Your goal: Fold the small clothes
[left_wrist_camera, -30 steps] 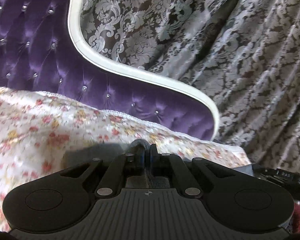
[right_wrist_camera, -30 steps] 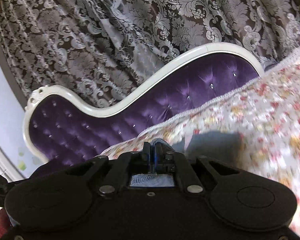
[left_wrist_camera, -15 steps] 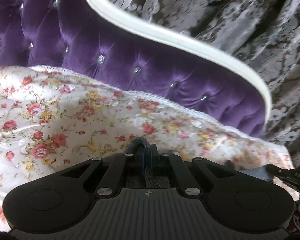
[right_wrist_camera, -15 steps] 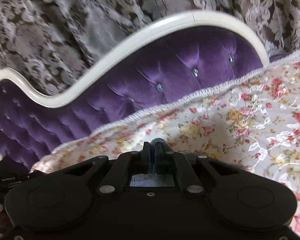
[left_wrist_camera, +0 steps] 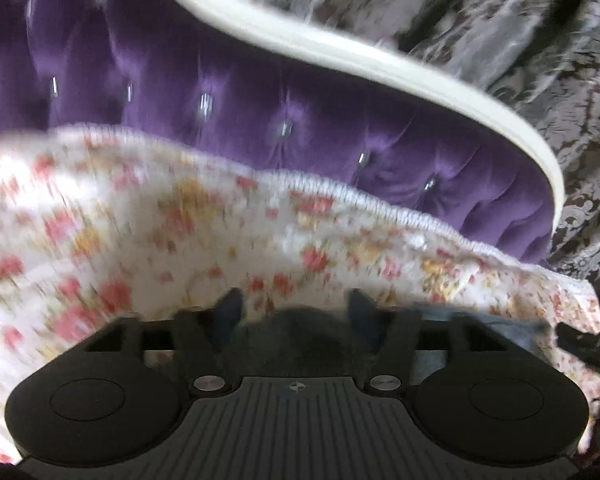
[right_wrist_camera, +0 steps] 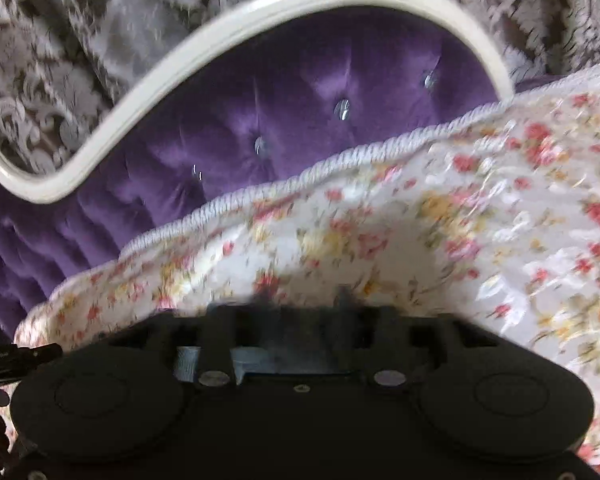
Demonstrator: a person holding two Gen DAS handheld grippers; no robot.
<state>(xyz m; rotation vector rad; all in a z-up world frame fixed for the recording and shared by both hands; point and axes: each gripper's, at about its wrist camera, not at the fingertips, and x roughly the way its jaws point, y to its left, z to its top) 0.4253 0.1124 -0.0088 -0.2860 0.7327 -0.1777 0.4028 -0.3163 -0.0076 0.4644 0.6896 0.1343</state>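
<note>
My left gripper (left_wrist_camera: 292,304) is open, its fingers (left_wrist_camera: 230,308) spread wide just above the floral bedspread (left_wrist_camera: 140,220). A dark blue-grey garment (left_wrist_camera: 300,336) lies bunched between and under the jaws, with a lighter blue denim part (left_wrist_camera: 480,320) trailing to the right. My right gripper (right_wrist_camera: 300,300) is also open over the floral bedspread (right_wrist_camera: 460,220), with the same blue-grey garment (right_wrist_camera: 280,356) lying between its fingers. Both views are motion-blurred.
A purple tufted headboard (left_wrist_camera: 260,100) with a cream frame (left_wrist_camera: 380,64) rises behind the bed, and shows in the right wrist view (right_wrist_camera: 300,92). Patterned grey curtains (left_wrist_camera: 540,40) hang behind. The other gripper's tip (left_wrist_camera: 588,344) shows at the far right.
Both grippers were shut on the garment and held up; they have dropped toward the bedspread and opened, letting the garment go onto the bed.
</note>
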